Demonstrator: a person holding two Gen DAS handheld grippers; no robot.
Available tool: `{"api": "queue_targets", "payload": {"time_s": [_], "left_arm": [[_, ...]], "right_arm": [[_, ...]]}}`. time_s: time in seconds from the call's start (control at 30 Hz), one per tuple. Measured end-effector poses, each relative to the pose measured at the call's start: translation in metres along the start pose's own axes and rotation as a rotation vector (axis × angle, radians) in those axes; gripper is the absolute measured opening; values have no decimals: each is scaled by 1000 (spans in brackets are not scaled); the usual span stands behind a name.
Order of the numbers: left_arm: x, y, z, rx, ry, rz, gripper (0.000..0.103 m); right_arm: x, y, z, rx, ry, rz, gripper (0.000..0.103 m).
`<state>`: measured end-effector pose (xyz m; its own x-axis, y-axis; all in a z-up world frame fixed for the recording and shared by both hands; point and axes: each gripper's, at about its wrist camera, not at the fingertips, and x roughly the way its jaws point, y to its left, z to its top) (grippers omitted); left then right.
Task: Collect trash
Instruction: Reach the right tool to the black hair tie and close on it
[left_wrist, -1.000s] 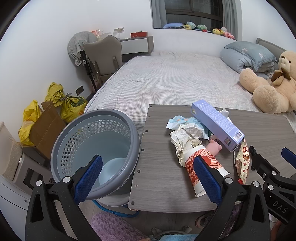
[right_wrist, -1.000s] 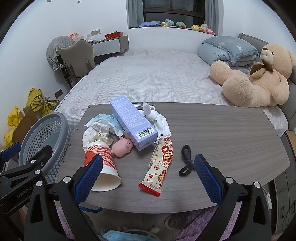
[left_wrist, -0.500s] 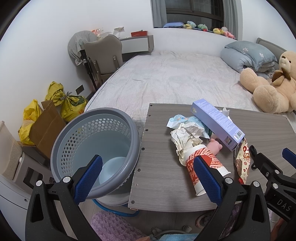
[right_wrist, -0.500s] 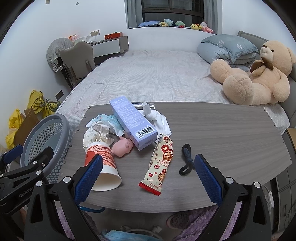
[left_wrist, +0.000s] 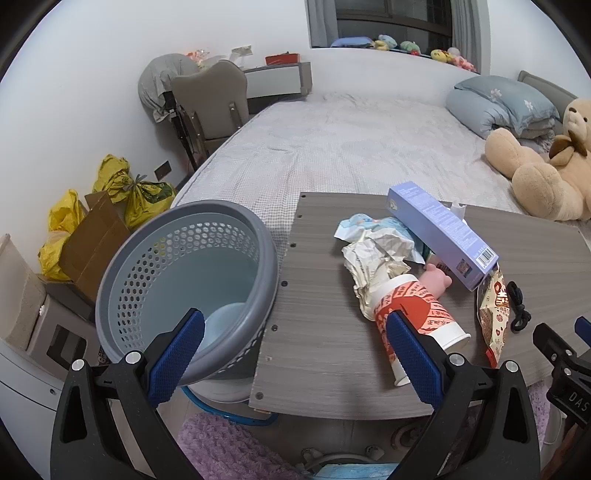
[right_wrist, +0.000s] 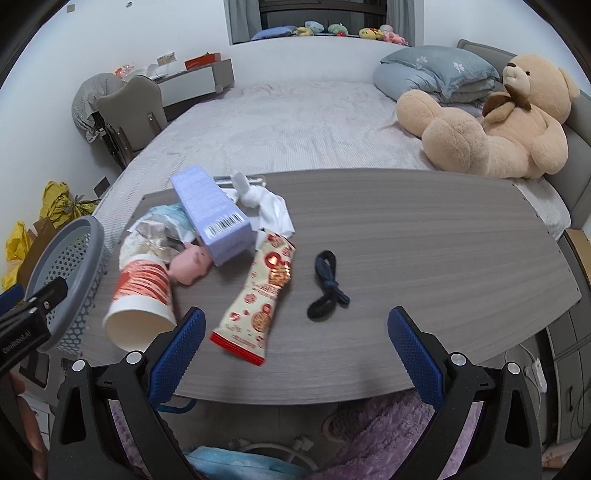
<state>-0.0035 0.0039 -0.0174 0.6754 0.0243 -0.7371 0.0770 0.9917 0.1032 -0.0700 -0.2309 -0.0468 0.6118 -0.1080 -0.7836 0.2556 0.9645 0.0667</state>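
Trash lies on the left part of the grey wood table (right_wrist: 424, 236): a red-and-white paper cup (right_wrist: 142, 299) on its side, crumpled paper (left_wrist: 376, 258), a purple box (right_wrist: 214, 212), a snack wrapper (right_wrist: 262, 295), a white tissue (right_wrist: 266, 201) and a black hair tie (right_wrist: 327, 284). A pink pig toy (right_wrist: 190, 264) rests among them. A grey perforated basket (left_wrist: 184, 284) stands off the table's left edge. My left gripper (left_wrist: 291, 358) is open, low between basket and cup. My right gripper (right_wrist: 295, 354) is open at the table's near edge, before the wrapper.
Behind the table is a bed (right_wrist: 295, 125) with a teddy bear (right_wrist: 495, 122) and a pillow. A chair (left_wrist: 210, 99), yellow bags (left_wrist: 136, 188) and a cardboard box (left_wrist: 92, 243) stand left of the basket. A purple rug (right_wrist: 388, 435) lies under the table.
Both grippers have moved slightly forward toward the table, so the trash appears a little closer in the right wrist view. Nothing was grasped; both stay open.
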Motion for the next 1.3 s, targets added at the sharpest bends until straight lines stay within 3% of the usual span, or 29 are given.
{"api": "queue_targets", "payload": {"time_s": [0.2, 0.47, 0.67, 0.87, 0.97, 1.17, 1.3], "left_arm": [[9, -20, -3, 54, 26, -7, 97], [19, -30, -1, 31, 52, -50, 97], [29, -29, -2, -4, 75, -46, 97], [25, -27, 1, -13, 48, -27, 97], [26, -29, 1, -8, 55, -27, 97], [24, -34, 3, 2, 45, -23, 97], [23, -39, 4, 9, 53, -40, 97]], "right_arm": [[14, -22, -2, 21, 9, -43, 94], [50, -45, 2, 32, 32, -87, 94], [71, -49, 5, 16, 54, -76, 93], [82, -45, 9, -11, 63, -54, 93], [85, -41, 9, -31, 72, -60, 75], [88, -36, 9, -57, 78, -55, 67], [88, -32, 10, -71, 75, -23, 51]]}}
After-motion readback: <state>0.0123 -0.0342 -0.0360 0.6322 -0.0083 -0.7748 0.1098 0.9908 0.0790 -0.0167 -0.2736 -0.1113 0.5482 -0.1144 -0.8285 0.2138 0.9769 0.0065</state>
